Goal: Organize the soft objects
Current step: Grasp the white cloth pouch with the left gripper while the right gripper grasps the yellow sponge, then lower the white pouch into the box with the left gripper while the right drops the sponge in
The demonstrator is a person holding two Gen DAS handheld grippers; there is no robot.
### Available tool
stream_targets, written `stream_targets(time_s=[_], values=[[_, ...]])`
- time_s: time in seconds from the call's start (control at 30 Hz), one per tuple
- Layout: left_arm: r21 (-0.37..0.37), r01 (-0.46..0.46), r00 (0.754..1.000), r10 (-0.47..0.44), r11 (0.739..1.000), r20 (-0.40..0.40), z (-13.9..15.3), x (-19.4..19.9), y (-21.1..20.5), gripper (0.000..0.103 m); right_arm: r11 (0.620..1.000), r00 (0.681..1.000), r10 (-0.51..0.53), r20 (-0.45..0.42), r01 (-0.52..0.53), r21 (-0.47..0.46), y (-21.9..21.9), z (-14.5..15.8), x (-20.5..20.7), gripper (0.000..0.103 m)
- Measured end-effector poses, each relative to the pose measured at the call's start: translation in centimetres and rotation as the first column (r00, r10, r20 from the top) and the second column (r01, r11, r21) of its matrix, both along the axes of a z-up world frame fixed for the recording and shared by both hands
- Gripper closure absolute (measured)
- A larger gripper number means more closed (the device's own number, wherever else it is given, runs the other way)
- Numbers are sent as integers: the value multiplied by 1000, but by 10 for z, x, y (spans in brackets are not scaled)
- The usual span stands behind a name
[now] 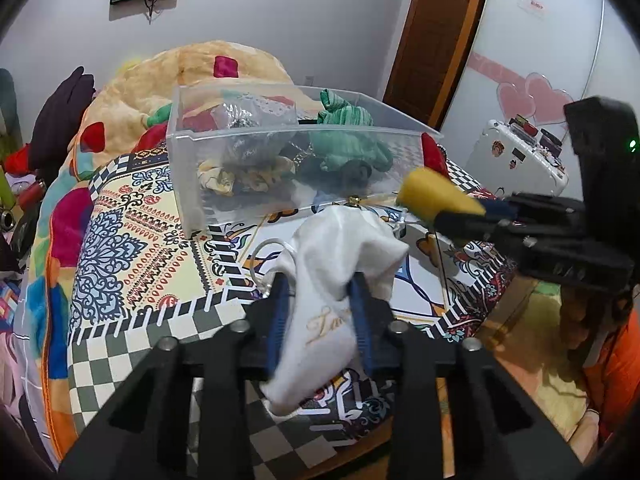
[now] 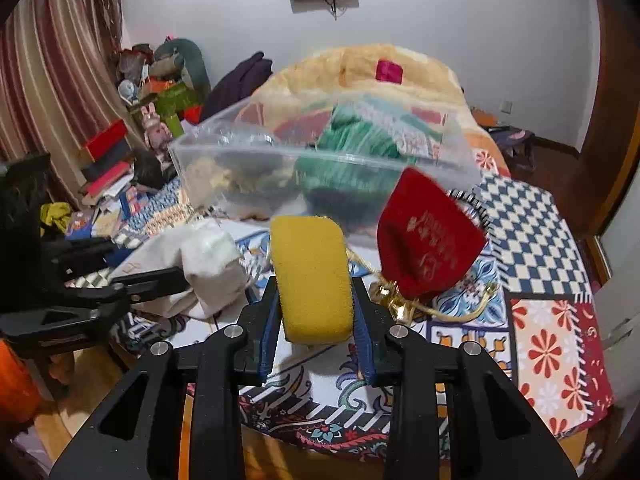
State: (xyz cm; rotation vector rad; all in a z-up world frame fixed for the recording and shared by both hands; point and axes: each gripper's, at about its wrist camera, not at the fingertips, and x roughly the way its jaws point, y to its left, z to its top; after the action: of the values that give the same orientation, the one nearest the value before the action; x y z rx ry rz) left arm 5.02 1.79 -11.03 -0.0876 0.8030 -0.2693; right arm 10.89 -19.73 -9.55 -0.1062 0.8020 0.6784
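My left gripper [image 1: 320,280] is shut on a white cloth pouch [image 1: 336,280] with gold lettering, held above the patterned bedspread. The pouch also shows in the right wrist view [image 2: 208,264]. My right gripper [image 2: 314,284] is shut on a yellow sponge [image 2: 312,276], also seen in the left wrist view [image 1: 432,196], near the front of a clear plastic bin [image 1: 240,148]. The bin [image 2: 460,160] holds a green cloth [image 1: 348,140], a grey item and floral fabric. A red pouch [image 2: 428,240] with a gold cord lies on the bed beside the bin.
The patterned bedspread [image 1: 132,240] covers the bed, with a heaped yellow blanket [image 1: 160,80] behind the bin. Clutter and boxes [image 2: 120,152] stand at the left by the curtain. A white suitcase [image 1: 520,160] and a wooden door [image 1: 436,40] stand at the right.
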Motion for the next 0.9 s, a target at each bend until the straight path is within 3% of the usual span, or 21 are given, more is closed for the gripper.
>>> stream_targets(time_s=[0.13,0.33,0.47,0.67,0.9], values=[[3,-12,1000,12,1000,24,10,1,5,86,1000,999,-14,45,12,28,-4,17,-2,73],[-14,-44,990,46,999,131,47,-1,16,87,997,992,-37,124,28,74,-7,44,3,73],[-50,-60,975,70,997,211,74,2,25,87,995,985,-52,162,37,97,-5,57,10,73],[-41,-90,949,98,995,300,102,19,30,87,992,978,-63,199,40,116,5,66,25,73],[-26,-120,948,123,992,292,101,59,34,87,993,980,-57,191,37,110,24,63,51,73]])
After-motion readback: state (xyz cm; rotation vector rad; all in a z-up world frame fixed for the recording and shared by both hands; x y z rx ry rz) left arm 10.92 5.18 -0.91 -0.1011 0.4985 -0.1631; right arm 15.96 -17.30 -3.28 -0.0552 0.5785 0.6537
